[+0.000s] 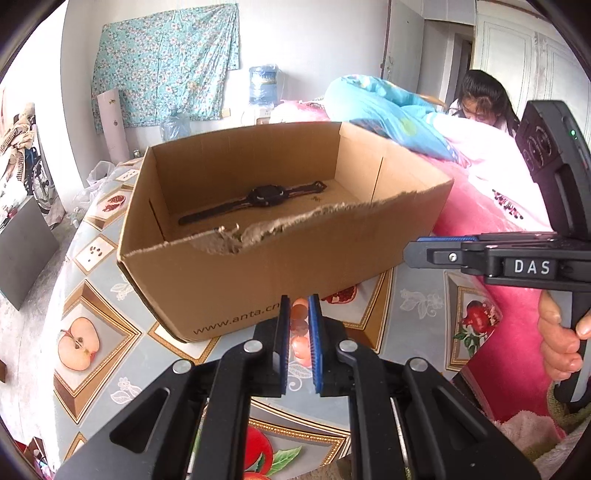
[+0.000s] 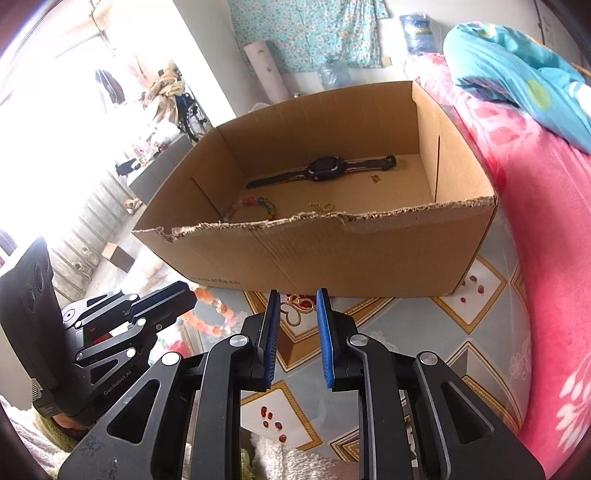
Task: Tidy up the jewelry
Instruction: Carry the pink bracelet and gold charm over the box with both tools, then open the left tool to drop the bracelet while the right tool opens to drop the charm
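While left gripper [image 1: 299,301] tight on peach bracelet [image 1: 299,328], right gripper [image 2: 298,295] on gold trinket [image 2: 295,309]: torn box [image 1: 258,273] ahead.

Bright daylight, blown-out window glare, fisheye-warped edges

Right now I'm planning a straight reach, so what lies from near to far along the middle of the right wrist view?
right gripper → gold heart ornament → cardboard box, torn front wall → bead bracelet inside → black watch → floral cloth on the wall
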Tool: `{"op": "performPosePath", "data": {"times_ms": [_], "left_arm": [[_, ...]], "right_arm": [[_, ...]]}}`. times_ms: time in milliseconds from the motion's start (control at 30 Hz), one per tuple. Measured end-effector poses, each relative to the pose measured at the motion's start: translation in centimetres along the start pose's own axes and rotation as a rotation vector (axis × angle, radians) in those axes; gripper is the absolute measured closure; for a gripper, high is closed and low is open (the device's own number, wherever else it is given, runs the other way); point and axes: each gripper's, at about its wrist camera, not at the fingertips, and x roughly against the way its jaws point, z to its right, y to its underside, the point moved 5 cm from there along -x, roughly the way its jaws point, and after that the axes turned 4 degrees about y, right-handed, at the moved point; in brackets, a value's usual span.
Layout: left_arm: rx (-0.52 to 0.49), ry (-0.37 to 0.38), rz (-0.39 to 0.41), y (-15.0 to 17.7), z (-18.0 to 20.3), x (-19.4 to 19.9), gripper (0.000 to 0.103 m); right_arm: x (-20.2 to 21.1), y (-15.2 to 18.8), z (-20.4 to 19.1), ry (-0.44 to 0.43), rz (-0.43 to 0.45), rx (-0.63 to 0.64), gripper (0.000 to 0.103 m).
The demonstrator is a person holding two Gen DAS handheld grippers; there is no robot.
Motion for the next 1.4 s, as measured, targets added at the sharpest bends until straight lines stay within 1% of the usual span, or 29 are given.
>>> {"op": "performPosePath", "data": {"times_ms": [133,200,267,367,467,533,633,733,833,967,1100,1167,1233,1300,1367,1400], "left_arm": [[-0.012,0.039,0.054,-1.5,0.2,2.5,0.094],[-0.012,0.076,0.073,-2.4,0.4,3.7,0.094],[-0.003,0.129,0.088,-3.3,0.8,4.9,0.094],[0.003,0.214,0.112,-5.7,1.7,6.0,0.094],[0.003,0.275,0.133,-8.2,2.3,6.4,0.094],[0.001,0.288,0.138,-10.1,2.5,6.0,0.094],[-0.007,0.276,0.131,-12.5,2.8,4.4,0.094],[0.015,0.282,0.086,-14.3,2.4,1.3,0.094],[0.049,0.248,-0.006,-15.0,1.5,-3.4,0.094],[0.109,0.24,-0.133,-15.0,0.6,-9.3,0.094],[0.134,0.234,-0.233,-14.4,0.5,-13.5,0.094],[0.145,0.255,-0.281,-14.0,0.9,-14.8,0.094],[0.15,0.292,-0.319,-13.5,1.6,-15.6,0.094],[0.147,0.333,-0.336,-13.3,2.3,-16.0,0.094],[0.149,0.359,-0.335,-13.3,2.4,-15.8,0.094],[0.158,0.369,-0.332,-13.4,2.2,-15.6,0.091]], "right_arm": [[1.6,-1.1,-0.1,-0.069,0.039,-0.04,0.085],[2.4,-1.8,0.0,-0.081,0.068,-0.055,0.085],[3.3,-2.8,0.1,-0.099,0.101,-0.07,0.085],[4.7,-4.6,0.4,-0.126,0.147,-0.079,0.085],[5.6,-6.7,1.2,-0.117,0.19,-0.078,0.085],[6.1,-8.0,1.9,-0.119,0.214,-0.084,0.085],[6.7,-9.7,2.9,-0.13,0.247,-0.091,0.085],[6.7,-11.0,3.9,-0.134,0.262,-0.096,0.085],[6.0,-11.9,4.9,-0.151,0.253,-0.112,0.085],[5.0,-12.7,5.8,-0.153,0.237,-0.124,0.085],[3.6,-13.3,6.9,-0.147,0.215,-0.135,0.085],[2.7,-13.5,7.4,-0.142,0.201,-0.142,0.085],[2.0,-13.6,7.8,-0.135,0.183,-0.146,0.085],[1.2,-13.7,8.1,-0.131,0.162,-0.148,0.085],[0.5,-13.9,8.3,-0.133,0.139,-0.147,0.085],[0.2,-14.0,8.2,-0.139,0.126,-0.143,0.085]]}}
